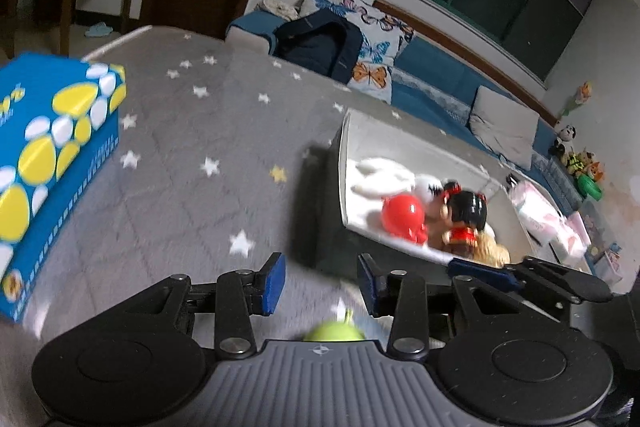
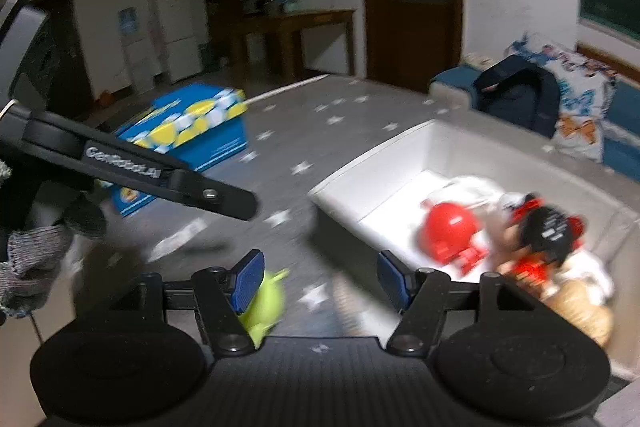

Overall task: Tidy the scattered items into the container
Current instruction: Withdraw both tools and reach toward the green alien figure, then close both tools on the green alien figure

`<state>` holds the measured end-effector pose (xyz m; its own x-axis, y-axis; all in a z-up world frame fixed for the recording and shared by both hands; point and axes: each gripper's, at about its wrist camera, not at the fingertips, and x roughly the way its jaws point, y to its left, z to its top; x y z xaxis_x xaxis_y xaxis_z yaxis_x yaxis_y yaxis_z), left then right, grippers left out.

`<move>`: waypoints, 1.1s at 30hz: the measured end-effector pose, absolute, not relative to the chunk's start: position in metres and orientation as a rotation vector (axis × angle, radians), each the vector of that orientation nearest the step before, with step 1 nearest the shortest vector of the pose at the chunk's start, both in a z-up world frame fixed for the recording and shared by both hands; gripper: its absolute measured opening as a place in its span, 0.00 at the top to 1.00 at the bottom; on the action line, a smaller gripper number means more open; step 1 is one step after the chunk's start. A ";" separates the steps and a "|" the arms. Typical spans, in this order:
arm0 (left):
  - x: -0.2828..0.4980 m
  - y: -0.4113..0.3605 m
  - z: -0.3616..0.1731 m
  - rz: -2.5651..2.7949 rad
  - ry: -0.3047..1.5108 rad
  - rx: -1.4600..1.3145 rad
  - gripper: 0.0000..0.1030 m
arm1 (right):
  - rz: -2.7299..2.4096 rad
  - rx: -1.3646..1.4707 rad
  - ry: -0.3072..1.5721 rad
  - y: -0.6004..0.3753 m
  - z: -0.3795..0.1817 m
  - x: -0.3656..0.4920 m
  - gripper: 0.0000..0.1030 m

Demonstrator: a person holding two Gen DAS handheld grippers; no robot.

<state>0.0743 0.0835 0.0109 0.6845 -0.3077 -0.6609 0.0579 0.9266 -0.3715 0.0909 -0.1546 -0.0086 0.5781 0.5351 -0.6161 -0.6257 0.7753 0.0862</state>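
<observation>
Jaws apart; green toy beside left pad.

Both tongs, left and right, point downward with jaws apart, gripping nothing.

Dim indoor light — motion blur, fisheye warp

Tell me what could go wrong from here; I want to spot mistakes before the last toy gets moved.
1. The green toy lies on the table outside the white container, right beside one pad of the open right gripper, which could knock it away.
2. The left gripper is open close by, so the two could collide.
3. Both views are motion-blurred, so aim may suffer.
</observation>
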 end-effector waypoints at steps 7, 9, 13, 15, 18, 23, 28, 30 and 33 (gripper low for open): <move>0.066 0.088 -0.008 -0.241 0.837 -0.383 0.59 | 0.713 -0.125 0.729 -0.131 -0.034 0.082 0.38; 0.066 0.088 -0.011 -0.248 0.842 -0.385 0.59 | 0.713 -0.108 0.745 -0.129 -0.039 0.081 0.39; 0.067 0.086 -0.017 -0.262 0.859 -0.384 0.59 | 0.714 -0.094 0.767 -0.126 -0.045 0.082 0.39; 0.068 0.087 -0.020 -0.265 0.862 -0.396 0.59 | 0.715 -0.086 0.775 -0.127 -0.046 0.082 0.39; 0.068 0.088 -0.021 -0.269 0.860 -0.409 0.59 | 0.716 -0.079 0.786 -0.125 -0.051 0.082 0.40; 0.069 0.088 -0.023 -0.283 0.861 -0.424 0.59 | 0.716 -0.059 0.804 -0.124 -0.056 0.084 0.48; 0.070 0.087 -0.025 -0.296 0.868 -0.443 0.59 | 0.709 -0.040 0.805 -0.126 -0.059 0.083 0.52; 0.069 0.086 -0.027 -0.298 0.868 -0.456 0.59 | 0.705 -0.029 0.807 -0.126 -0.059 0.085 0.52; 0.067 0.085 -0.027 -0.302 0.869 -0.463 0.60 | 0.702 -0.016 0.808 -0.127 -0.059 0.084 0.52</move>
<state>0.0673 0.0854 -0.0272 0.6128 -0.4349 -0.6598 0.0671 0.8605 -0.5049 0.0837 -0.1270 -0.0586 0.4796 0.5698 -0.6673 -0.5815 0.7759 0.2447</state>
